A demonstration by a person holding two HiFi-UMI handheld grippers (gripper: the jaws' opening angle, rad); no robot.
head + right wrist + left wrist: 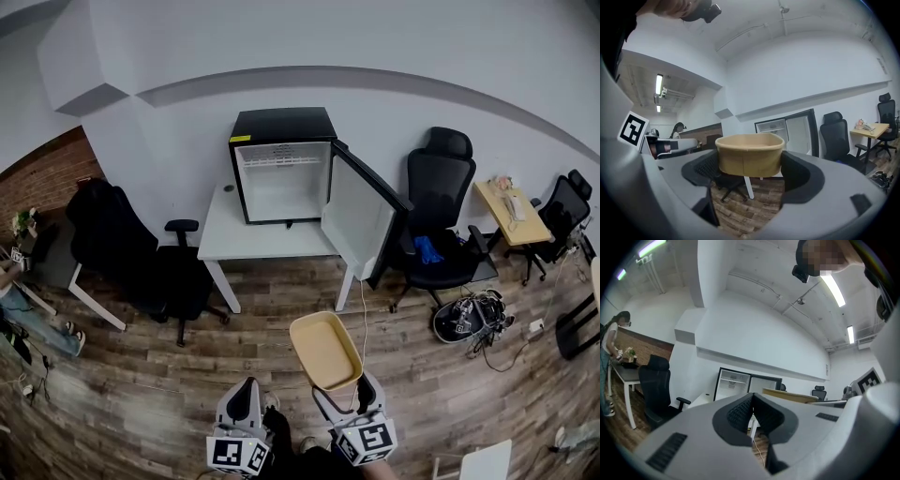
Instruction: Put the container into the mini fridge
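Container [325, 352] tan, shallow, empty | right tool [750, 168] grasping it | left tool [752, 405] clenched, empty

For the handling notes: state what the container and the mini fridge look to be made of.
The container: probably kraft paperboard or moulded fibre; flat tan, matte, thin rim, no gloss. The mini fridge: even black casing, likely painted metal or plastic; the white lining looks like smooth plastic.

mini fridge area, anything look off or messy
Nothing spilled or damaged. The mini fridge on the white table has its door swung wide open, as the task needs. Only clutter: a tangle of cables on the floor right of it.
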